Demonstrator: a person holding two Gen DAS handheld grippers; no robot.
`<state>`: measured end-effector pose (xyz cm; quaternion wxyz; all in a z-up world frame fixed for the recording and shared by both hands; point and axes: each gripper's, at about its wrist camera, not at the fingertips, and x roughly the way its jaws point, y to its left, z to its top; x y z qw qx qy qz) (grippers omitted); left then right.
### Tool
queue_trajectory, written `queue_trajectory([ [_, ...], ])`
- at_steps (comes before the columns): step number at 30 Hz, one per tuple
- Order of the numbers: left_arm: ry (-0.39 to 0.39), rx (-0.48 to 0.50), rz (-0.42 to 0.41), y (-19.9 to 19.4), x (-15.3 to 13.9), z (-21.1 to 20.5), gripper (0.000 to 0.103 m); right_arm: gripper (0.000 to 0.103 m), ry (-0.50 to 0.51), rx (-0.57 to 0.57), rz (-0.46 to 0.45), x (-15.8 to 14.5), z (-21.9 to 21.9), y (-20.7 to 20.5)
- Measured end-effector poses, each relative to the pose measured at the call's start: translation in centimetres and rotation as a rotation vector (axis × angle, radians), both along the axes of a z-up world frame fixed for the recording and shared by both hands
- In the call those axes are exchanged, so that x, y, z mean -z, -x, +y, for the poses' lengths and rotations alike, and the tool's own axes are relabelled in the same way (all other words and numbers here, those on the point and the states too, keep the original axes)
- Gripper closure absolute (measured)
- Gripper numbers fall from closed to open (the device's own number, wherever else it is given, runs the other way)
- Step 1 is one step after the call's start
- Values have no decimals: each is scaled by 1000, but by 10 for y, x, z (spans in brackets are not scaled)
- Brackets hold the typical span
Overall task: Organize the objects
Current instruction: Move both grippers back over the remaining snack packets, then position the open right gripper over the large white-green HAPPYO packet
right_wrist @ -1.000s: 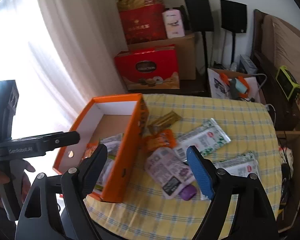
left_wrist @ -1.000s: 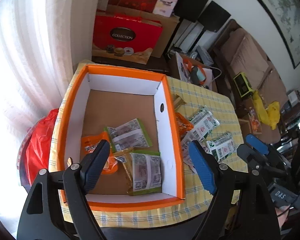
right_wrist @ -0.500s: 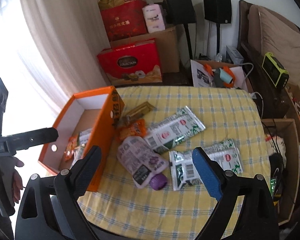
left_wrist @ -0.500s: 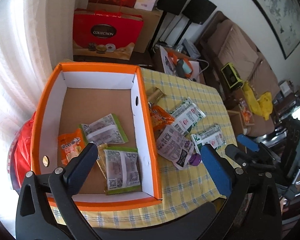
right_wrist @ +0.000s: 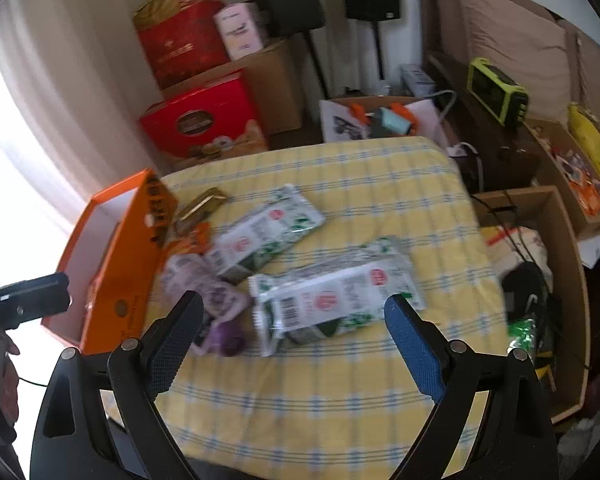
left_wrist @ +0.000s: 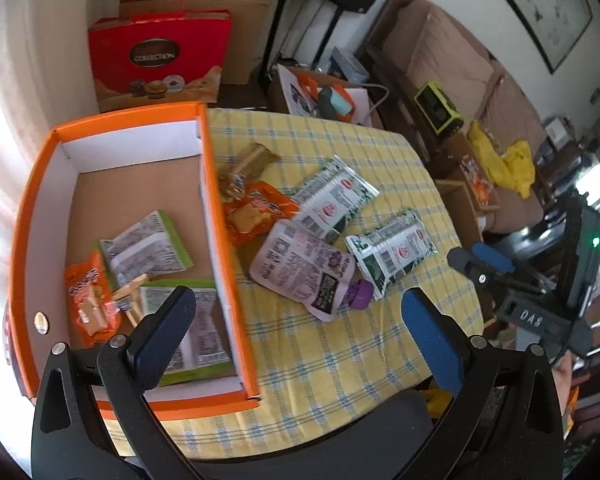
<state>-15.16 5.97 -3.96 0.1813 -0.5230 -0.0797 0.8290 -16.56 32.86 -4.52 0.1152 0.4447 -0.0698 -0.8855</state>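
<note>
1. Left claw (left_wrist: 298,322): jaws wide apart, nothing between them, having opened further within the last second. It hangs over the near right wall of the orange box (left_wrist: 220,248).
2. Right claw (right_wrist: 290,334): jaws apart and empty too, also just widened. It points down at the nearer green-and-white pouch (right_wrist: 336,296), not touching it.
3. Just left of that pouch lies the purple spout pouch (left_wrist: 300,268), cap toward the near table edge.
4. Further out on the table (left_wrist: 340,352), under a yellow checked cloth: a second green-and-white pouch (left_wrist: 332,200), an orange snack pack (left_wrist: 256,212) and a gold wrapper (left_wrist: 256,158), the last two close against the box wall.
5. Inside the box: two green-edged sachets (left_wrist: 148,246), an orange pack (left_wrist: 88,300) and a small gold item; plenty of bare floor remains.
6. Step in hand, by judgement: approach for the next pick, sorting partly done, five items still outside.
7. Next move likely calls for the right claw to drop onto the near green-and-white pouch, close across its short side, lift and carry it left over the box wall. A flat, limp pouch may slip, so the pads need to go low.
8. Right view is blurred; pouch print unreadable.
</note>
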Motion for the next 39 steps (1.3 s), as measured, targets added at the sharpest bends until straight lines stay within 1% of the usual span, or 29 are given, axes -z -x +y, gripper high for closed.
queue_trajectory([
  [6, 3, 40, -3, 0, 3, 26, 0, 10, 4, 67, -5, 4, 32, 3],
  [10, 9, 73, -10, 3, 7, 45, 1, 14, 4, 94, -21, 10, 46, 7],
  [14, 35, 96, -15, 11, 14, 64, 1, 16, 10, 100, -42, 18, 53, 9],
  [18, 31, 126, -39, 18, 23, 81, 1, 21, 18, 110, -70, 27, 60, 10],
  [19, 33, 130, -46, 20, 25, 86, 1, 25, 26, 112, -78, 30, 62, 11],
  [20, 32, 135, -54, 22, 28, 90, 1, 33, 37, 114, -85, 33, 64, 11],
  [21, 27, 140, -65, 25, 30, 93, 1, 39, 52, 111, -92, 35, 65, 11],
  [22, 24, 139, -75, 28, 33, 96, 1, 51, 78, 100, -108, 38, 66, 10],
  [23, 21, 133, -82, 31, 35, 98, 1, 56, 92, 91, -119, 40, 65, 10],
  [24, 22, 123, -85, 36, 36, 99, 1, 56, 104, 78, -130, 44, 63, 10],
  [31, 31, 89, -98, 63, 38, 104, 1, 56, 102, 35, -151, 55, 47, 13],
  [35, 19, 74, -130, 77, 42, 103, 1, 56, 122, 39, -157, 60, 46, 21],
  [39, 16, 59, -145, 84, 47, 97, 1, 56, 149, 49, -164, 63, 50, 34],
])
